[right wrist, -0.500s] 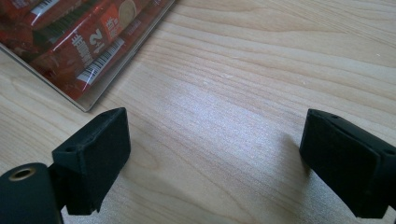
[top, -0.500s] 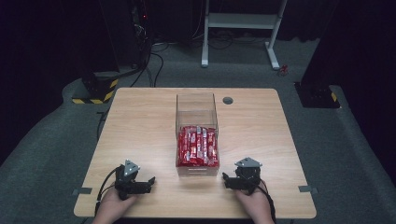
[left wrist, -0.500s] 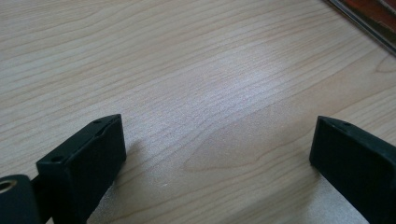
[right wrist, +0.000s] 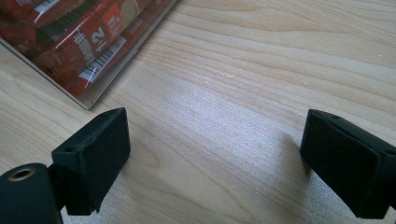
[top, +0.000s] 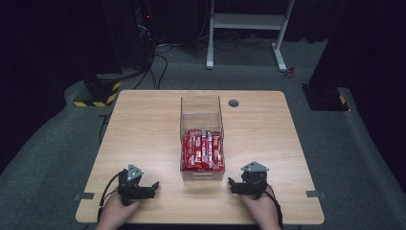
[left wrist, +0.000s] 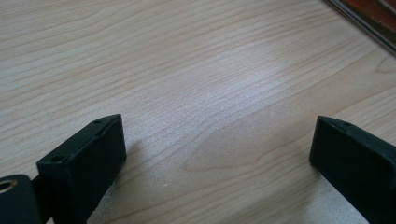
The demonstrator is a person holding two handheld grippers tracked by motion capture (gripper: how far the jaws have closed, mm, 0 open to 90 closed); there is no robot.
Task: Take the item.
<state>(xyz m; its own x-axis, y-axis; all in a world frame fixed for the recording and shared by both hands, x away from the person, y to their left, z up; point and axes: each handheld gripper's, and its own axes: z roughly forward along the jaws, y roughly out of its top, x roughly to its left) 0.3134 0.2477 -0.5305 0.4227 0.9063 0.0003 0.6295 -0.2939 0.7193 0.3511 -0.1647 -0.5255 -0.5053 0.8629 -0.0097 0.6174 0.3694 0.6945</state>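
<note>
A clear plastic box [top: 201, 111] stands in the middle of the wooden table [top: 143, 129], its near half packed with several red snack packets [top: 203, 150]. My left gripper [top: 152, 188] rests near the front edge, left of the box, jaws wide open over bare wood [left wrist: 215, 140]. My right gripper [top: 231, 184] sits right of the box's near corner, also open with nothing between its jaws [right wrist: 215, 140]. The right gripper view catches the box corner with the red packets [right wrist: 88, 42] at upper left. A sliver of the box [left wrist: 369, 18] shows at the left gripper view's top right.
A round grommet hole [top: 233, 103] lies in the table behind the box. Beyond the table is grey carpet, a white stand's legs [top: 246, 28], and yellow-black striped bases [top: 98, 93] at the left.
</note>
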